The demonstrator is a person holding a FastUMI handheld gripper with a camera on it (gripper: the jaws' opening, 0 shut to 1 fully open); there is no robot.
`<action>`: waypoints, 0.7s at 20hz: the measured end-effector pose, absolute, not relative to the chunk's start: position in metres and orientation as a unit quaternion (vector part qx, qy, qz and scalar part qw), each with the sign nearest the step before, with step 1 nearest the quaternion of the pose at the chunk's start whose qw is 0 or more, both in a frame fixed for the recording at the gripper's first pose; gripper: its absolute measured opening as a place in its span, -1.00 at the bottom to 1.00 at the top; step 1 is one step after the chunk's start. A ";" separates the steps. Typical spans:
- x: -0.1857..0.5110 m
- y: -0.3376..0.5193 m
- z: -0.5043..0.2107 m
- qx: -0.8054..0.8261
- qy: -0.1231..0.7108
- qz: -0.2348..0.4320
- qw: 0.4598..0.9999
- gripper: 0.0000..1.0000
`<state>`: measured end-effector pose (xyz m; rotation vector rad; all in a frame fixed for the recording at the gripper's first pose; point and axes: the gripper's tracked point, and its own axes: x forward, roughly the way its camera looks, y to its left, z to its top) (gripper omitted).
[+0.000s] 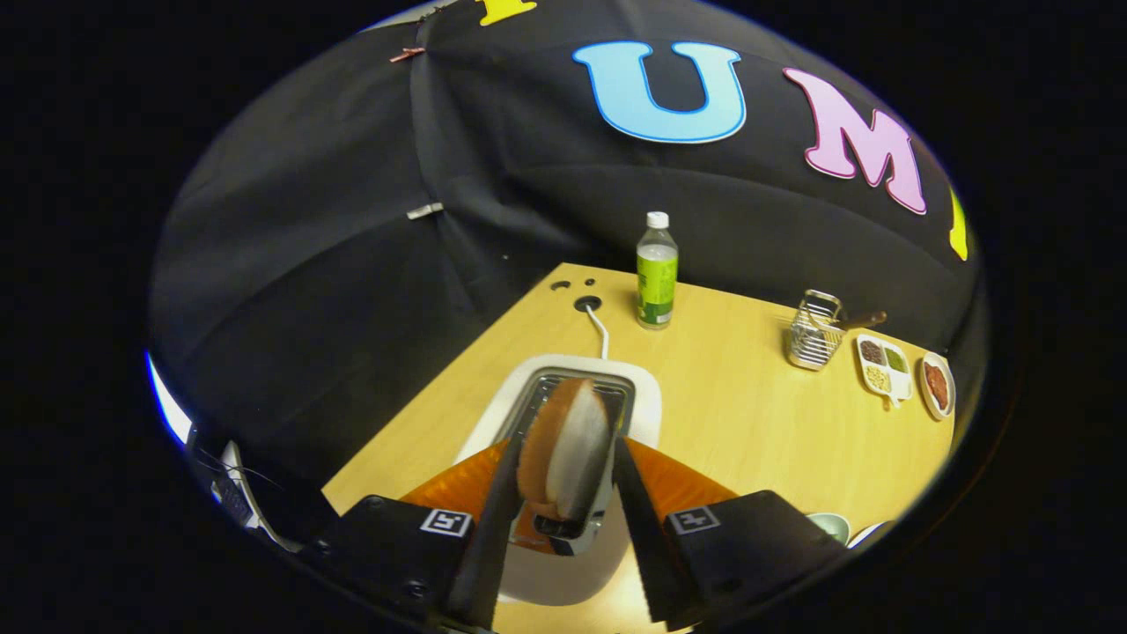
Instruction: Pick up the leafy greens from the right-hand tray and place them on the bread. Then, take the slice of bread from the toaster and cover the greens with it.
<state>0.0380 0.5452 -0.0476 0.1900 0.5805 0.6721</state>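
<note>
So the slice of bread point(563, 449) is standing on edge in the slot of the white toaster point(563, 414), poking up right between the two fingers of the claw point(563, 502). The fingers sit a bit apart on either side of it, and honestly I can't tell if they're actually pressing on the bread or just flanking it. Out beyond the toaster on the wooden worktop point(731, 414) there's a bottle point(657, 271) with a green label, writing too small to read. Further off to the right of the fingers: a wire basket point(813, 330), a divided tray point(884, 367) and a small plate point(938, 385).
</note>
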 end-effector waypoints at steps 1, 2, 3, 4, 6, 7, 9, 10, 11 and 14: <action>0.042 0.542 -0.046 0.091 0.272 0.315 0.905 0.20; 0.045 0.540 -0.048 0.088 0.275 0.307 0.907 -0.09; 0.042 0.545 -0.050 0.091 0.283 0.314 0.902 -0.37; 0.040 0.546 -0.050 0.090 0.283 0.316 0.901 -0.65; 0.040 0.544 -0.047 0.087 0.274 0.316 0.904 -0.72; 0.037 0.545 -0.047 0.088 0.275 0.319 0.903 -0.75; 0.034 0.542 -0.039 0.096 0.269 0.323 0.902 -0.75; 0.033 0.541 -0.032 0.103 0.261 0.328 0.902 -0.75; 0.034 0.538 -0.023 0.113 0.252 0.331 0.902 -0.75; 0.037 0.517 0.007 0.144 0.225 0.328 0.906 -0.75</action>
